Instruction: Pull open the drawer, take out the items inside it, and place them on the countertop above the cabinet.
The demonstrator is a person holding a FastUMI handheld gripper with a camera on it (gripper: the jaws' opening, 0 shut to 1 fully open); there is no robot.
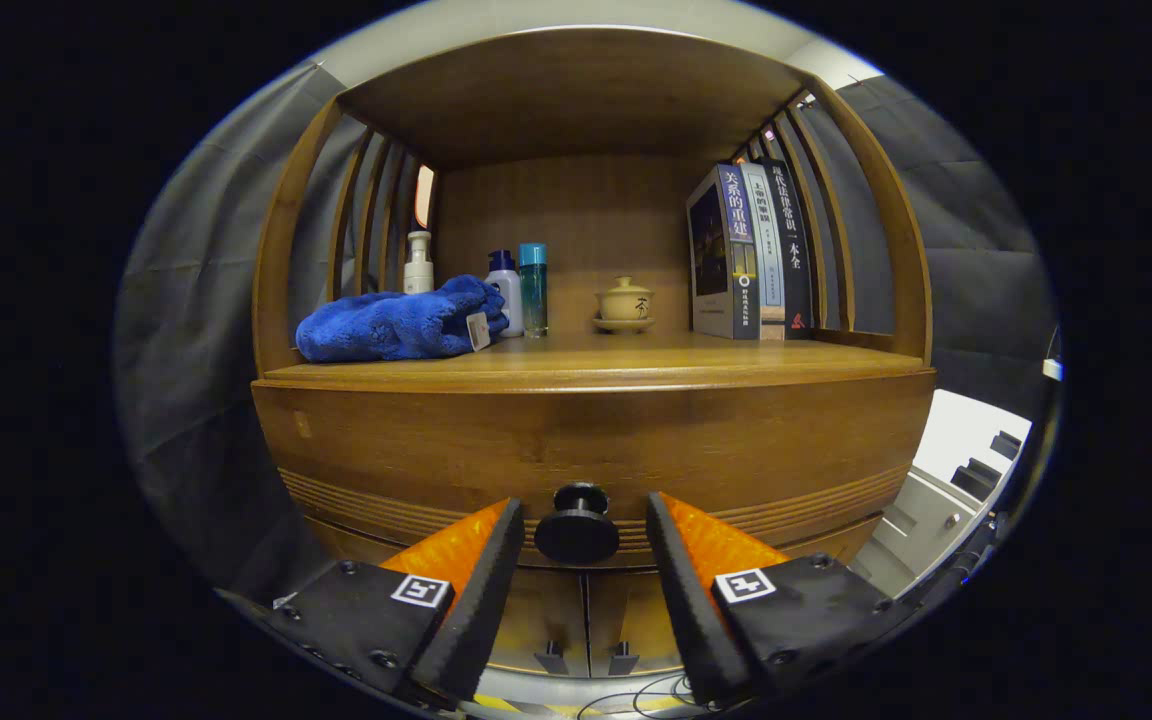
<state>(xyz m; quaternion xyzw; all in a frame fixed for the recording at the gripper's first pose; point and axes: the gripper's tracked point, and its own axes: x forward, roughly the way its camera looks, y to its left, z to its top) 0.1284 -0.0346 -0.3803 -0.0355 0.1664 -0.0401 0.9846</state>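
A wooden cabinet faces me with its drawer front (596, 450) closed. A round black knob (577, 524) sticks out of the drawer, and it sits between the fingertips of my gripper (584, 520). The gripper is open, with a small gap on each side of the knob, so neither finger presses on it. Above the drawer runs the countertop (636, 365). What the drawer holds is hidden.
On the countertop lie a blue towel (396, 322), a white pump bottle (419, 264), a white bottle with a blue cap (506, 285), a teal bottle (533, 288), a lidded tea bowl (624, 303) and three upright books (751, 250). Below the drawer are two cabinet doors (586, 610).
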